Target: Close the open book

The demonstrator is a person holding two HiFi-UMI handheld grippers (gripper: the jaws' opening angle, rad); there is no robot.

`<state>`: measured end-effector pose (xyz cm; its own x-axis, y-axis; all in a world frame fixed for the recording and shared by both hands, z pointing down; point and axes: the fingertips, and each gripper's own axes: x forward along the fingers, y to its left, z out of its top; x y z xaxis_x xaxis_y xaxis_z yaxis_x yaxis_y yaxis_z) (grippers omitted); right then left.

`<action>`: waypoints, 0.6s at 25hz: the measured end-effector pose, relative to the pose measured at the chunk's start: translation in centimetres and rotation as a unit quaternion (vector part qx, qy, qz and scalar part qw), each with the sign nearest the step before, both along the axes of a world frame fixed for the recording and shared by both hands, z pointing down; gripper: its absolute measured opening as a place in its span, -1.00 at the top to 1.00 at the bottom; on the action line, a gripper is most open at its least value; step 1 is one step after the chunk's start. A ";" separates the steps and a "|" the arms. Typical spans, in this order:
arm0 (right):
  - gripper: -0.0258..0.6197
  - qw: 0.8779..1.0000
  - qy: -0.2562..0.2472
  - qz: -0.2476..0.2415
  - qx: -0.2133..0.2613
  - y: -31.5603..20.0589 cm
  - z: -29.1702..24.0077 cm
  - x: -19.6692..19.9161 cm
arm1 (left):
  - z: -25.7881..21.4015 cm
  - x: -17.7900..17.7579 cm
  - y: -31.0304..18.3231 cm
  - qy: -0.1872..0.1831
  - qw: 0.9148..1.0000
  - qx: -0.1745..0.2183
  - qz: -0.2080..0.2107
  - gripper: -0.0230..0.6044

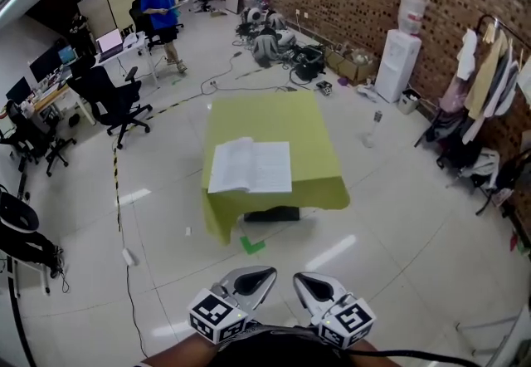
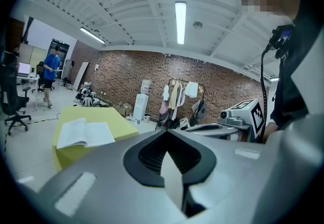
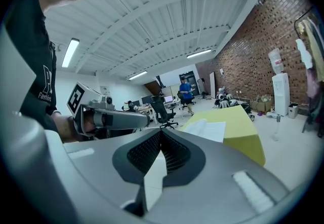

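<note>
The open book [image 1: 250,166] lies flat near the front edge of the yellow-green tabletop [image 1: 278,116], well apart from the left tool [image 1: 253,281] and the right tool [image 1: 314,284], both clenched on nothing, side by side above the floor [image 1: 398,207].

A table [image 1: 282,118] draped in yellow-green cloth carries an open book [image 1: 250,166] near its front edge
</note>
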<state>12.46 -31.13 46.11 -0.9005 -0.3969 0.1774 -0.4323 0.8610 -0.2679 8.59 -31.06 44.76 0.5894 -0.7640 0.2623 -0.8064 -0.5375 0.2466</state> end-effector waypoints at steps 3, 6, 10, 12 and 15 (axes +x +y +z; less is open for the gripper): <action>0.90 1.000 0.008 0.006 -0.001 -0.8 0.1 -1.6 | -0.2 -1.4 -0.9 0.004 1.000 0.006 0.009 0.90; 0.90 1.000 0.017 0.002 0.000 -1.7 0.0 -4.4 | -0.1 -4.1 -1.9 0.000 1.000 0.010 0.007 0.91; 0.90 1.000 0.026 -0.006 0.012 -2.7 -0.3 -8.9 | -0.1 -9.1 -3.2 0.006 1.000 0.009 -0.004 0.90; 0.90 0.999 0.029 -0.005 0.012 -3.4 -0.3 -11.1 | -0.2 -11.6 -3.9 0.007 1.000 0.011 -0.005 0.91; 0.90 0.999 0.032 -0.008 0.014 -4.3 -0.8 -14.9 | -0.6 -15.4 -5.0 0.005 1.000 0.013 -0.008 0.91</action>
